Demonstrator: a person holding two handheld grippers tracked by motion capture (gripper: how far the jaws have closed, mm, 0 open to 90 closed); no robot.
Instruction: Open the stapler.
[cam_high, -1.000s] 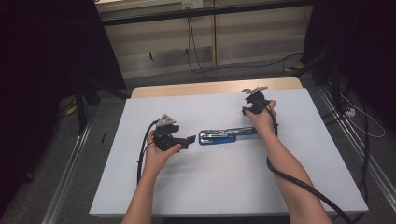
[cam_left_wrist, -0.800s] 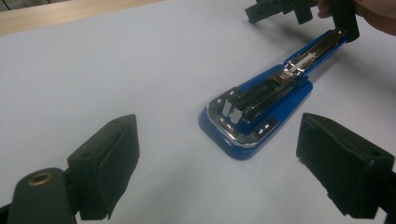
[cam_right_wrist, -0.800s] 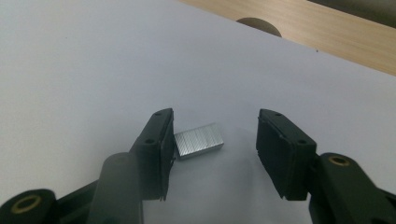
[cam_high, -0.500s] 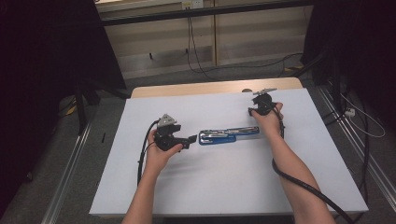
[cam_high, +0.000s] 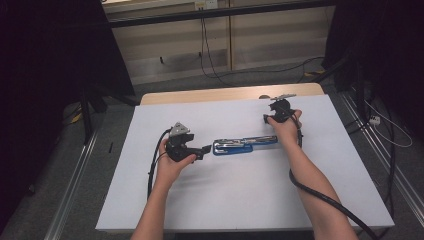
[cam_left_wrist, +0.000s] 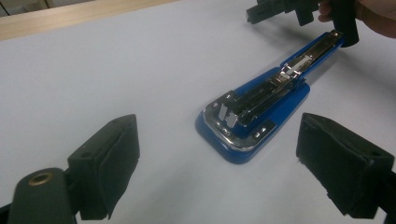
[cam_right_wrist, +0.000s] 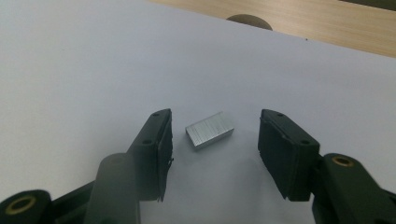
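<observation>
Blue stapler (cam_high: 243, 145) lies flipped open on the white table (cam_high: 210, 205), the left gripper (cam_high: 204, 150) gaping wide just short of its base; the right gripper (cam_right_wrist: 215, 144) has just reopened, staples (cam_right_wrist: 209, 130) sitting untouched between its jaws

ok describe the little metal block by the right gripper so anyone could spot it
On the white table cover, look toward the far right. Between the right gripper's open jaws, untouched, lies the staple block: small, silvery, ridged, unlike the long blue stapler.
</observation>
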